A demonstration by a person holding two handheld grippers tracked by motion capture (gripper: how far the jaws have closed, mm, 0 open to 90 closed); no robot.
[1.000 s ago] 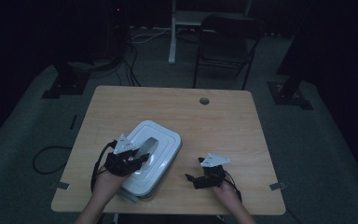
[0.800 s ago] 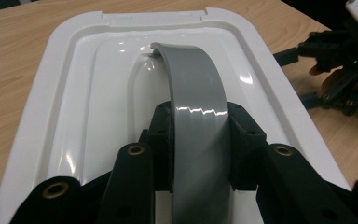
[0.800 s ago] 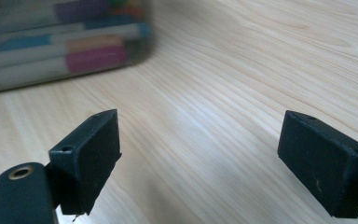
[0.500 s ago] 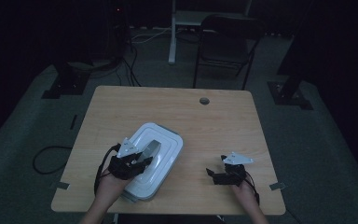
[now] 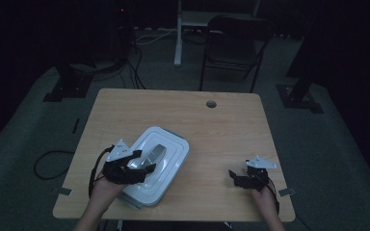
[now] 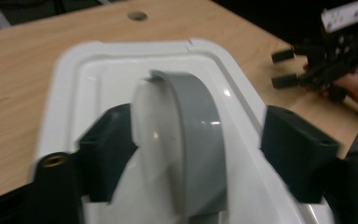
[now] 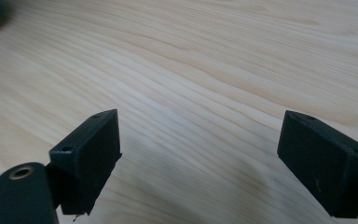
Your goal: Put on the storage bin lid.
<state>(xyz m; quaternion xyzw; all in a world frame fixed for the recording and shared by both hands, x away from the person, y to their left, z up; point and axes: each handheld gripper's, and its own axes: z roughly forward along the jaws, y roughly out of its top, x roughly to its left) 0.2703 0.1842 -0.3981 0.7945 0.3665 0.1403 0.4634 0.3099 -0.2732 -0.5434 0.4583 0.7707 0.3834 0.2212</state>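
A: Left gripper [image 6: 182, 154] right over the white box [image 5: 156, 166] at the table's [image 5: 221, 130] near-left edge, jaws just opening, straddling the grey handle [image 6: 200, 140], not pressing it.

B: Handle runs away toward the far edge. Right gripper [image 5: 238, 178] sits well apart by the near-right corner, wide open, empty.

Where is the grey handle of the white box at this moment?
In the left gripper view the grey handle stands between the open jaws of the left gripper, on the lid of the white box, on the table's near left part in the high view.
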